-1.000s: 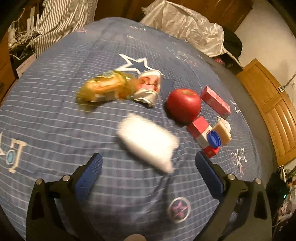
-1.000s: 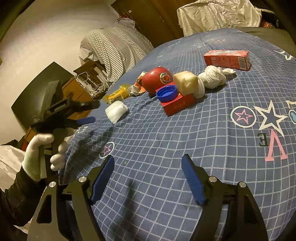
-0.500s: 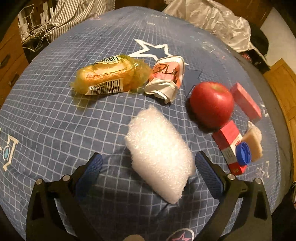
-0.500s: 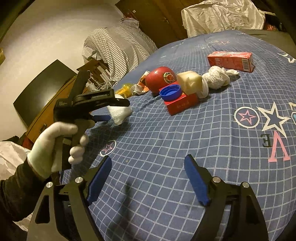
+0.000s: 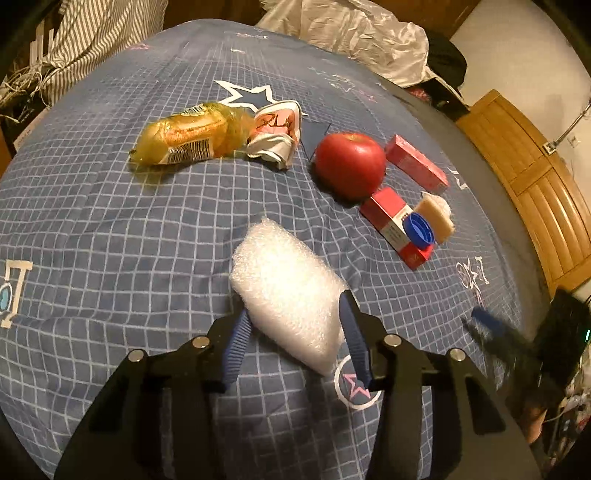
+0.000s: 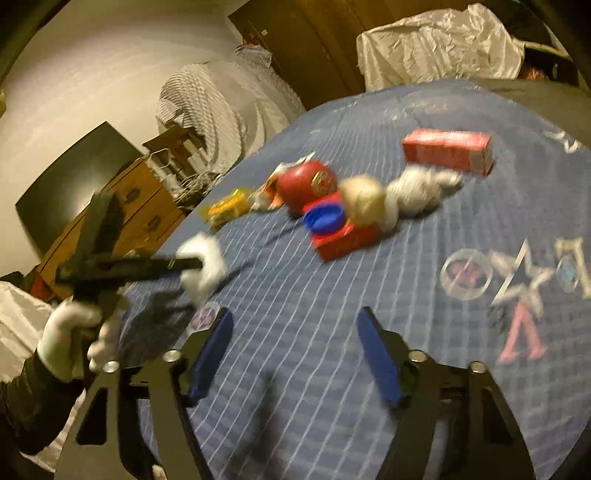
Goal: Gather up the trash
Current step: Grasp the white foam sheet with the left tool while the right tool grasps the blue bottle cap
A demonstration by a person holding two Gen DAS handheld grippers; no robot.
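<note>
One blue checked bedspread (image 5: 110, 221) carries all the loose items. One white crumpled plastic sheet (image 5: 362, 33) lies at its far edge, at 12 o'clock in the left wrist view.

Item count on the bedspread, largest first:
- One roll of white bubble wrap (image 5: 288, 295), at 6 o'clock of the group.
- One yellow snack wrapper (image 5: 188, 138), at 10 o'clock.
- One red apple (image 5: 350, 163), at 1 o'clock.
- Two red cartons: one long carton (image 5: 415, 164) past the apple, one carton (image 5: 388, 218) at 3 o'clock.
- One crumpled red-and-white wrapper (image 5: 275, 134), between the snack wrapper and the apple.
- One wad of white tissue (image 6: 417, 188), seen from the right wrist view.
- One beige block (image 5: 436, 218), beside the nearer carton.
- One blue bottle cap (image 5: 418, 230), resting on the nearer carton.

The left gripper (image 5: 293, 325) has just been closing its jaws. Both blue pads now press the near end of the bubble wrap, one on each flank. The far end of the roll projects toward 12 o'clock, beyond the fingertips.

The right gripper (image 6: 295, 347) has its jaws spread over bare bedspread, with nothing between them; they have just been narrowing. The bubble wrap lies at its 10 o'clock. A white-gloved hand (image 6: 70, 339) holds the left gripper's handle.
</note>
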